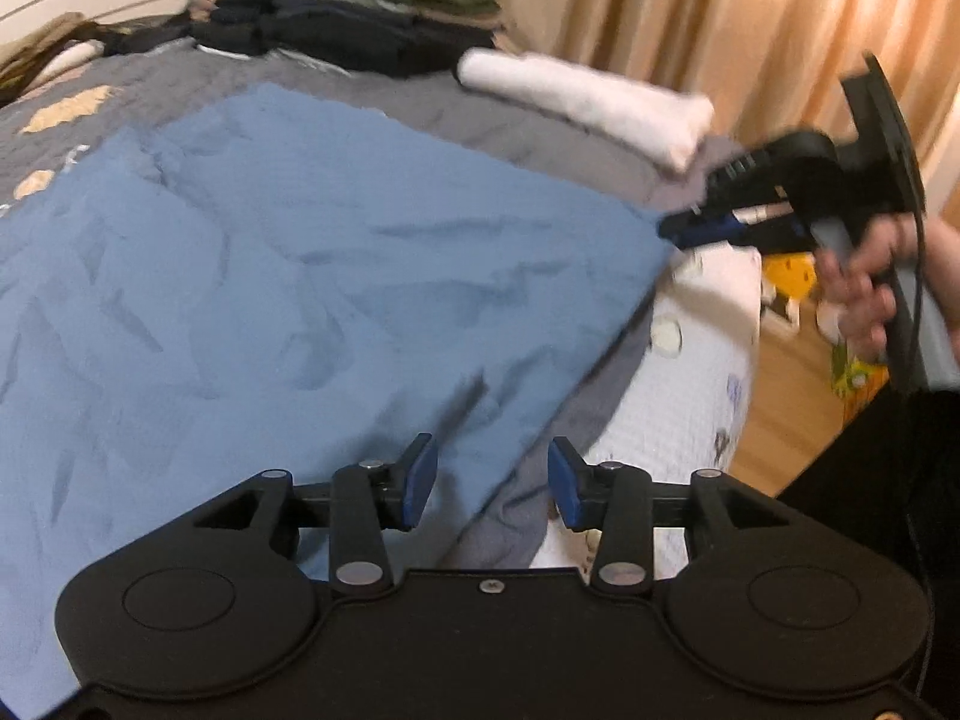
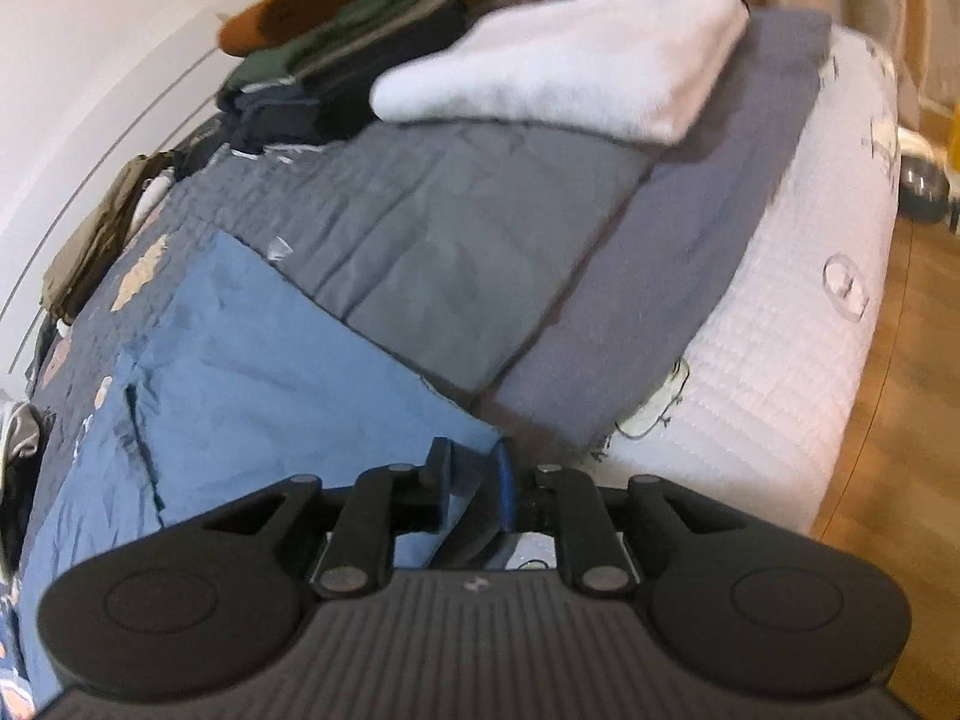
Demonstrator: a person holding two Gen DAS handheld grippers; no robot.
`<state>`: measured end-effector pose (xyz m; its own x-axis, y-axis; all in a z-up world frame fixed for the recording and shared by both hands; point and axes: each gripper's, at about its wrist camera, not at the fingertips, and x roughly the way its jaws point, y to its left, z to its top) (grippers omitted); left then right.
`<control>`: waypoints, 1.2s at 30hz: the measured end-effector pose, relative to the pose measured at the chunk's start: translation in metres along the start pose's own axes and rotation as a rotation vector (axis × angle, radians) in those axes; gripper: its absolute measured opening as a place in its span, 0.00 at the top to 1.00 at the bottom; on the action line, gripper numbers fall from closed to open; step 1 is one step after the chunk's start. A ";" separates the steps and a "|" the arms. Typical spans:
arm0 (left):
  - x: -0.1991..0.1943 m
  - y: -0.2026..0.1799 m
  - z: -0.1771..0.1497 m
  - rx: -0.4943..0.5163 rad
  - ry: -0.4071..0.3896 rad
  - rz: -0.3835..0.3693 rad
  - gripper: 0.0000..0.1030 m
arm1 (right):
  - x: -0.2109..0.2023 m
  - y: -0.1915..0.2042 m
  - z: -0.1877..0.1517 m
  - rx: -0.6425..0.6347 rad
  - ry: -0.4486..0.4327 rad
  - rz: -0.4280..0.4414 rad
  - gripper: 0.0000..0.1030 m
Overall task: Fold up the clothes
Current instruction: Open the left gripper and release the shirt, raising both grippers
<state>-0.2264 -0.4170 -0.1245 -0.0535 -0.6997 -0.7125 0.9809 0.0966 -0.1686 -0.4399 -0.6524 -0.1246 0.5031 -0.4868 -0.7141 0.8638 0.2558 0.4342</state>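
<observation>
- I see the blue garment (image 1: 288, 276) spread across the near part of the bed, rumpled with many shallow creases, lying on the grey quilt (image 2: 456, 240).
- My left gripper (image 1: 491, 483) hangs over the garment's near right edge with its jaws wide apart; the blue pads (image 1: 420, 483) hold nothing, and cloth and quilt show in the gap between them.
- My right gripper (image 2: 474, 495) has its jaws narrowed onto a corner of the blue garment; a fold of the fabric sits pinched between the fingers at the near edge of the bed.
- From the left wrist view I see that same right gripper on the right side, its tip touching the garment's far right corner, with a hand (image 1: 864, 294) wrapped around its handle.
- A folded white towel (image 2: 576, 54) lies on the far right part of the quilt, well apart from the blue garment.
- At the far end of the bed stands a stack of folded clothes (image 1: 360, 18): dark pieces low, green above, a brown one on top.
- The white mattress cover (image 2: 798, 312) shows along the right side of the bed, with wooden floor (image 2: 900, 480) beyond it.
- Beige curtains (image 1: 690, 24) hang behind the bed on the far right.
- Both views are somewhat blurred, so I cannot tell the garment's kind.
</observation>
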 end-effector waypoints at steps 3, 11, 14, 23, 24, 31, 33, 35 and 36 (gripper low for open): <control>-0.012 0.006 0.003 -0.048 -0.043 0.007 0.60 | -0.013 0.005 0.002 -0.023 -0.040 -0.003 0.84; -0.049 0.034 -0.002 -0.189 -0.133 0.072 0.60 | -0.033 0.030 0.000 -0.067 -0.126 0.068 0.81; -0.065 0.050 -0.012 -0.261 -0.156 0.111 0.60 | -0.027 0.045 -0.007 -0.048 -0.089 0.194 0.76; -0.120 0.097 -0.059 -0.432 -0.197 0.279 0.60 | -0.023 0.142 -0.054 -0.318 0.046 0.378 0.73; -0.126 0.103 -0.065 -0.451 -0.198 0.304 0.60 | -0.023 0.152 -0.060 -0.345 0.064 0.397 0.73; -0.170 0.125 -0.104 -0.563 -0.231 0.426 0.49 | -0.027 0.211 -0.103 -0.501 0.154 0.462 0.73; -0.180 0.126 -0.112 -0.582 -0.234 0.458 0.48 | -0.027 0.221 -0.114 -0.534 0.178 0.469 0.73; -0.190 0.128 -0.120 -0.600 -0.237 0.490 0.48 | -0.029 0.229 -0.123 -0.570 0.193 0.470 0.73; -0.194 0.127 -0.123 -0.604 -0.236 0.500 0.48 | -0.030 0.234 -0.128 -0.592 0.195 0.466 0.73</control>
<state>-0.1144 -0.1818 -0.0919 0.4702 -0.5970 -0.6500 0.6051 0.7542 -0.2550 -0.2493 -0.4712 -0.0713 0.7666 -0.0781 -0.6373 0.4059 0.8280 0.3869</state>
